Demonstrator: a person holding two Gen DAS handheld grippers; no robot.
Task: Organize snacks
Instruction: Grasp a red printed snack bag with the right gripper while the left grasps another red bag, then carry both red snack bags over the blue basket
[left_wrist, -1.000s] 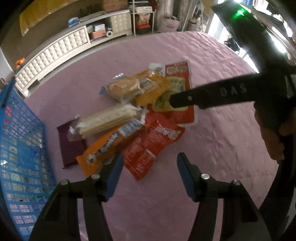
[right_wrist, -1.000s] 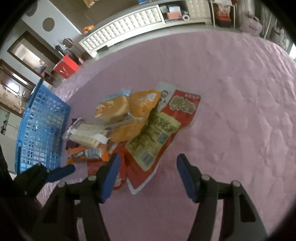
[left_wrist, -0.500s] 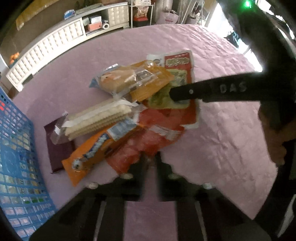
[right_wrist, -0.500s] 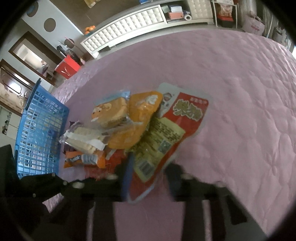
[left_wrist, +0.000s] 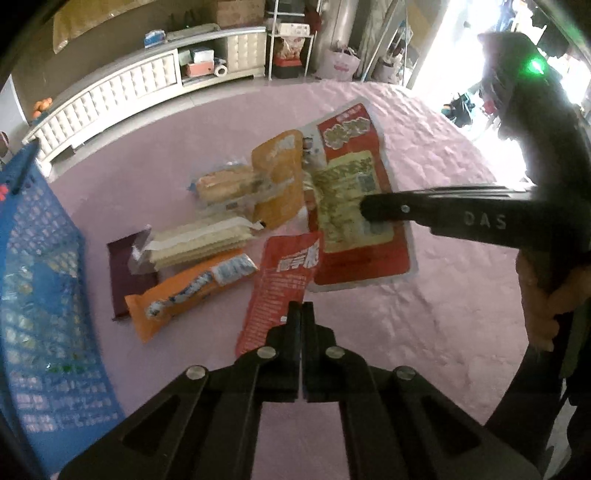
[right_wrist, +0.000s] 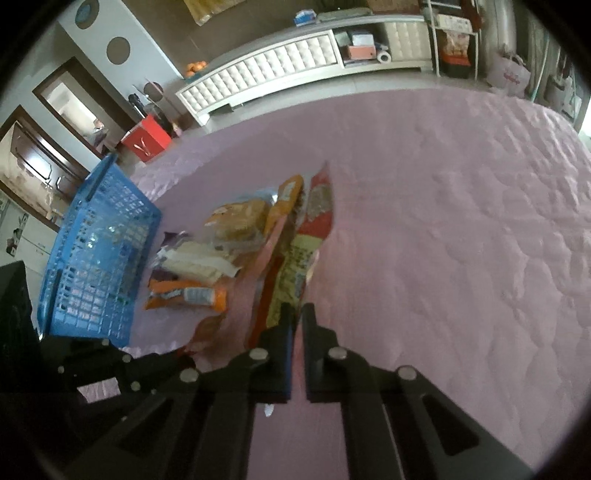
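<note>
1. The left gripper (left_wrist: 300, 314) has just closed its jaws and now pinches the near end of the small red packet (left_wrist: 284, 280), whose long axis runs straight away from the jaws
2. The right gripper (right_wrist: 295, 317) has just closed too and pinches the near edge of the large red-and-yellow pouch (left_wrist: 354, 206), which hangs tilted and partly off the pink quilt (right_wrist: 461, 240)
3. The blue basket (right_wrist: 99, 254) stands to the left of the heap, nearer the left gripper, so I judge its packet has the shorter way to go
4. Between the held packets and the basket lie the orange wrapper (left_wrist: 192, 291), the wafer pack (left_wrist: 199, 240), the dark bar (left_wrist: 127, 273) and the bread pack (left_wrist: 229, 184); a low carry could drag them
</note>
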